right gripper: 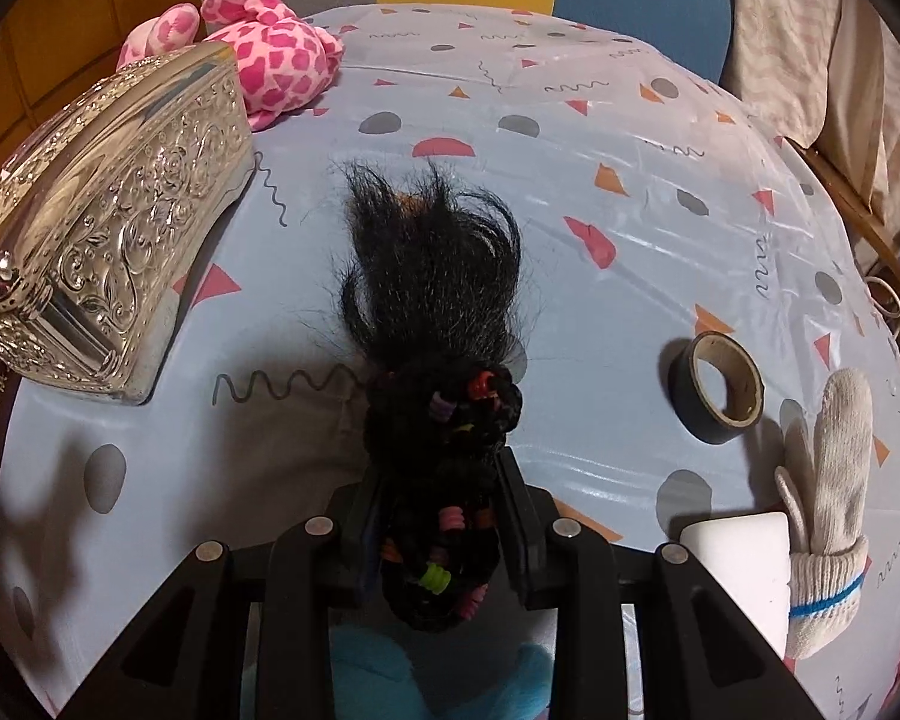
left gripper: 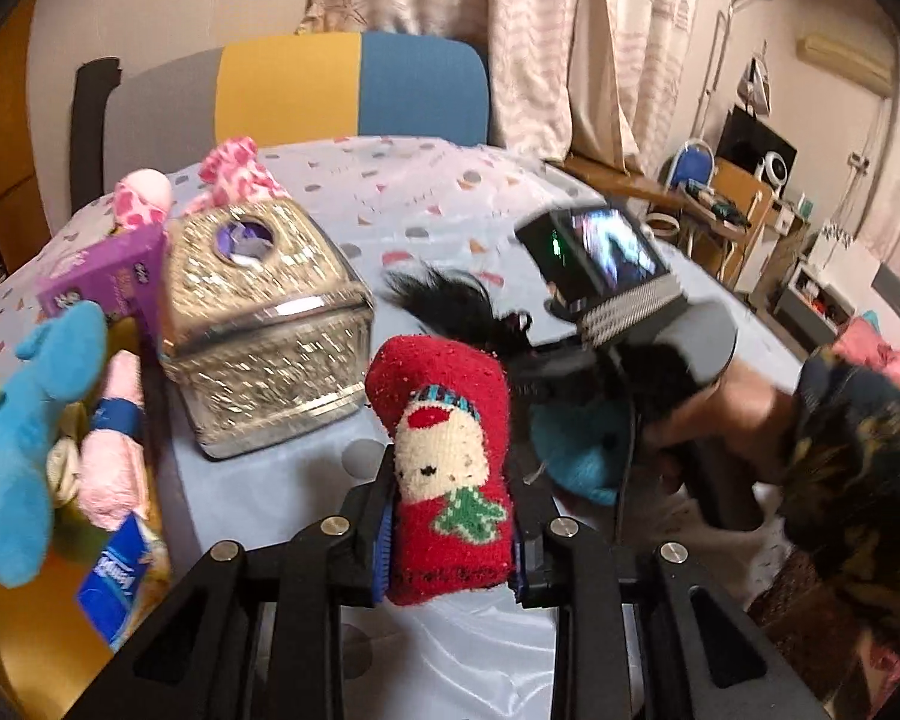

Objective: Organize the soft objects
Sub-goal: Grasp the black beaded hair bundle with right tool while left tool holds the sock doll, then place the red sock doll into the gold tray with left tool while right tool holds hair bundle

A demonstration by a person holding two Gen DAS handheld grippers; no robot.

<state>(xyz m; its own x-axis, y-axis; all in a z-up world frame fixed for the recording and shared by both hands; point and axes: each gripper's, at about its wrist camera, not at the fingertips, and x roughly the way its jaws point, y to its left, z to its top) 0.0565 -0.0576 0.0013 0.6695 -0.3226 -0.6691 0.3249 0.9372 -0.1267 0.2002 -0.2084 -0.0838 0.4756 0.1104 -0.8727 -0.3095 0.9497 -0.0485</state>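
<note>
A blue plush (left gripper: 21, 414) hangs at far left, beside a silver box (left gripper: 264, 324). The left gripper (left gripper: 447, 534) is clamped on a red sock (left gripper: 447, 468) – held above the table (left gripper: 390, 204). The right gripper (right gripper: 444, 540) pinches a black hairpiece (right gripper: 438, 312) – tape (right gripper: 717, 387) and a glove (right gripper: 834, 504) lie further right.
</note>
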